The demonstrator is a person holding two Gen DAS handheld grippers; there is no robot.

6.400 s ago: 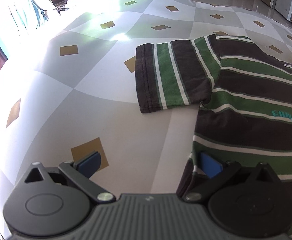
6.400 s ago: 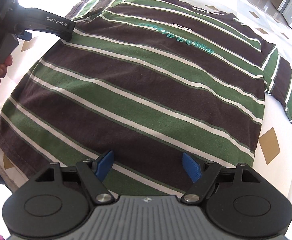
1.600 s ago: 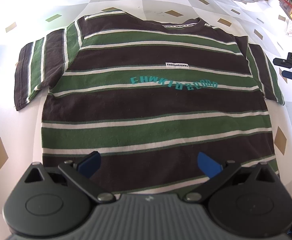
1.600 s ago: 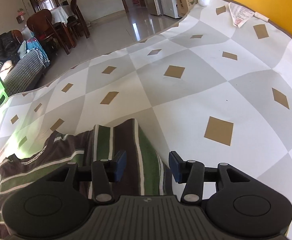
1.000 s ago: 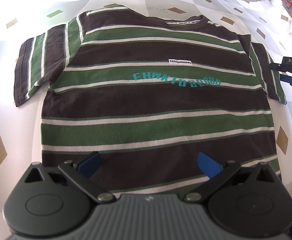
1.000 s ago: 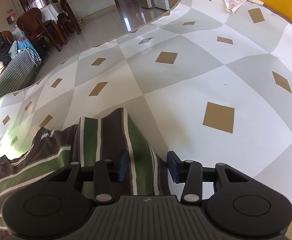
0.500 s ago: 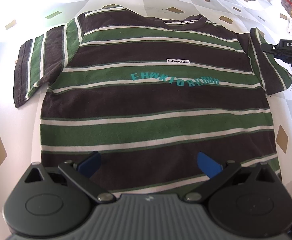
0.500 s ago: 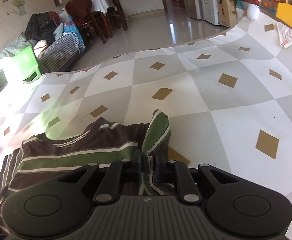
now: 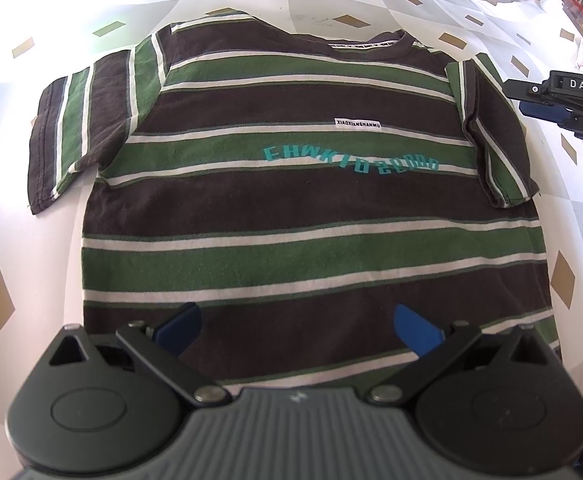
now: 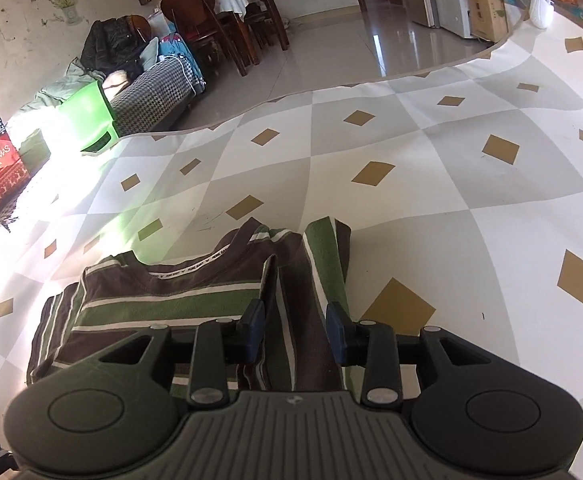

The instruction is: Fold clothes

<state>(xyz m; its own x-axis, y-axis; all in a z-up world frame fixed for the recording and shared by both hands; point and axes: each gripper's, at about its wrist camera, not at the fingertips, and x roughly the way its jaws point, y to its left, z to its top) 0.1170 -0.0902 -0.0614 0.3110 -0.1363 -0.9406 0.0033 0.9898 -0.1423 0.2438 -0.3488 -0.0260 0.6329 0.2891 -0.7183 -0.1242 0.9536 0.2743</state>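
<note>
The right gripper [image 10: 295, 334] stands with its blue pads [image 10: 337, 332] parted a little; its jaws have just been opening, and the folded-in sleeve [image 10: 323, 264] lies between and below them with a gap visible on each side, so nothing is pinched. In the left wrist view the same tool shows as a dark arm with a blue pad at the right edge, just beside the shirt's shoulder and apart from the cloth. The left gripper [image 9: 297, 326] hangs above the lower hem with its jaws spread wide, both blue fingers [image 9: 417, 332] clear of the fabric and nothing held. The striped T-shirt [image 9: 291, 208], dark brown with green and white bands, lies flat and face up on the table, its collar toward the far side and teal lettering across the chest with a small white label above it. The sleeve on the picture's left [image 9: 63, 140] is spread outward on the tablecloth; the sleeve on the picture's right is turned in over the body, its hem resting on the chest stripes. The tablecloth [image 9: 7, 264] is white and grey with tan diamonds. Beyond the table edge, in the right wrist view, stand a green plastic stool [image 10: 89, 120], dark wooden chairs [image 10: 211, 20] and a tiled floor.
</note>
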